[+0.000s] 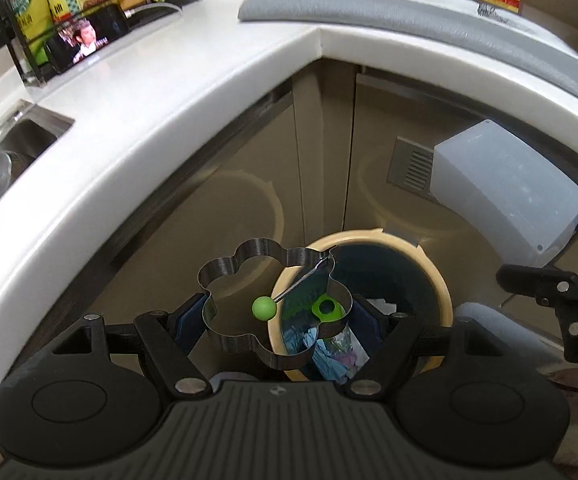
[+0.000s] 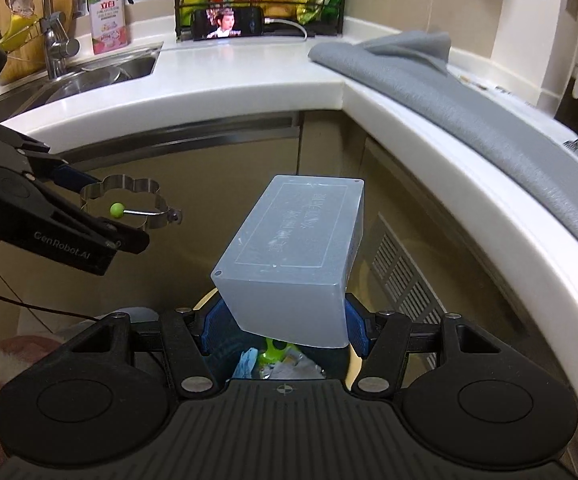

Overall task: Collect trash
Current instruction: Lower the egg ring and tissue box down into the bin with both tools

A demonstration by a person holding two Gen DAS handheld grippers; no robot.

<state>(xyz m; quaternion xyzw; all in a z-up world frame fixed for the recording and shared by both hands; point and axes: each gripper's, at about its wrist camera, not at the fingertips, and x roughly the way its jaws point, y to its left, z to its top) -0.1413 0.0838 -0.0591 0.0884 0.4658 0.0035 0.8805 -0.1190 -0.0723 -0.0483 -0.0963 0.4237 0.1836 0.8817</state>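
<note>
Below the counter's inner corner, over the bin [image 1: 441,280], the left claw [image 1: 277,316] clamps one metal egg ring [image 1: 229,276] across its walls, jaws wide. It looks light, stiff and slippery. The right claw [image 2: 275,320] pinches one frosted plastic box [image 2: 289,256] by its end; that looks light, rigid and smooth, so hold its flat sides.

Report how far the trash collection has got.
Done: scraps already lie in the trash bin. In hand: the left gripper is shut on a metal egg ring, the right gripper on a translucent plastic box, both above the bin. Left: neither is dropped in yet.
</note>
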